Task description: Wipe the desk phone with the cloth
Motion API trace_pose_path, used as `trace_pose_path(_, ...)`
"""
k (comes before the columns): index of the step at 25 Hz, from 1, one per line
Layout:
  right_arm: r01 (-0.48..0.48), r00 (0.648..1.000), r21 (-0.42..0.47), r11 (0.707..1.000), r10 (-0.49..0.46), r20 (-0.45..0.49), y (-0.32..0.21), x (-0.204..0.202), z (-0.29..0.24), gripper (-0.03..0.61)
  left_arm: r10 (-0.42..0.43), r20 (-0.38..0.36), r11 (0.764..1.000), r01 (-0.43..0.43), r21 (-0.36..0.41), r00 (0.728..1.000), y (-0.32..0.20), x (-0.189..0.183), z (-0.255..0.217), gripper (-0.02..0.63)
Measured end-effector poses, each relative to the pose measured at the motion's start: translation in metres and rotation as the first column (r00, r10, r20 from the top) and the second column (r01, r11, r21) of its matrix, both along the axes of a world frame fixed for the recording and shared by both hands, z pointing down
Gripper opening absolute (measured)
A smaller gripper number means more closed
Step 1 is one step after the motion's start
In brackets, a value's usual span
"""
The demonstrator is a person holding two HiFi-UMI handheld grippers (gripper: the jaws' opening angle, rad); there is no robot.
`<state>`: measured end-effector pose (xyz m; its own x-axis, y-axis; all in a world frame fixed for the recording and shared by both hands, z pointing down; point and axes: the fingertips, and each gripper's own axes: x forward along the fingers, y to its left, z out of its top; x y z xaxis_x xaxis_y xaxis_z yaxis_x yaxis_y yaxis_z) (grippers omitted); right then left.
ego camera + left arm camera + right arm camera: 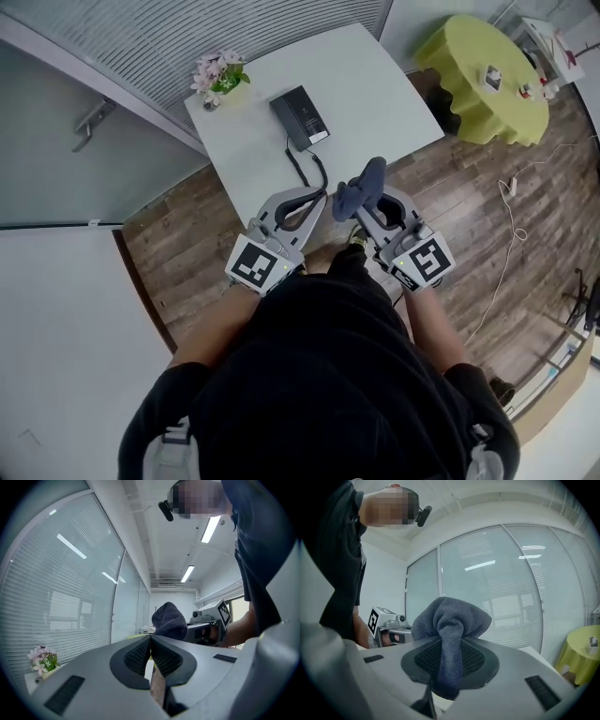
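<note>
Torso of the person (328,375), in a dark top, fills the 6 o'clock portion of the head view, with both forearms extended forward. Left gripper (317,194) sits just ahead of the body at about 11 o'clock; its own view shows the two ribbed pads pressed together at the tips with nothing between them. Right gripper (362,208) sits beside it at about 1 o'clock, jaws clenched on the cloth (360,190), a dark blue-grey towel whose bunched upper part bulges above the pads while a fold hangs down between them. The two grippers are close together, tips near each other but apart. Both are held over the wooden floor (178,244) at the near edge of the white desk (375,84). A black coiled cord (306,167) runs from that edge at 12 o'clock up to the desk phone (300,117), a flat black unit lying on the desk top, well apart from the cloth. A small pot of pink flowers (217,77) stands at the desk's 11 o'clock corner, next to a glass partition with blinds. Farther off at 2 o'clock stands a round table (487,80) under a yellow-green cover, and a white cable (514,211) trails across the floor at 3 o'clock.
</note>
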<state>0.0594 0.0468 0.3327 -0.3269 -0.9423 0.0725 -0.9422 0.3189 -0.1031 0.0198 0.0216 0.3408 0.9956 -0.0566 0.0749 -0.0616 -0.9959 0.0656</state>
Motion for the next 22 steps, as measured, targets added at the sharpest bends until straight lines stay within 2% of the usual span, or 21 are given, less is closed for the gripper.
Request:
trace_pose_path(8,0.130,0.992,0.002,0.992,-0.130,0.008,-0.033,0.075,-0.004,0.095,-0.144,0.028,0.989,0.144,-0.010,0.989,-0.029,0.068,-0.004,0.011)
trace_pose_path(14,0.246,0.969,-0.006,0.969,-0.246,0.033,-0.047,0.119,0.001,0.095,-0.283,0.047,0.959,0.283,0.008,0.958,-0.045,0.103,-0.005,0.011)
trace_pose_path(22,0.344,0.938,-0.037,0.938,-0.342,0.055,-0.062,0.148,0.015,0.095,-0.365,0.078,0.930,0.367,-0.017,0.928,-0.040,0.131,0.005,0.011)
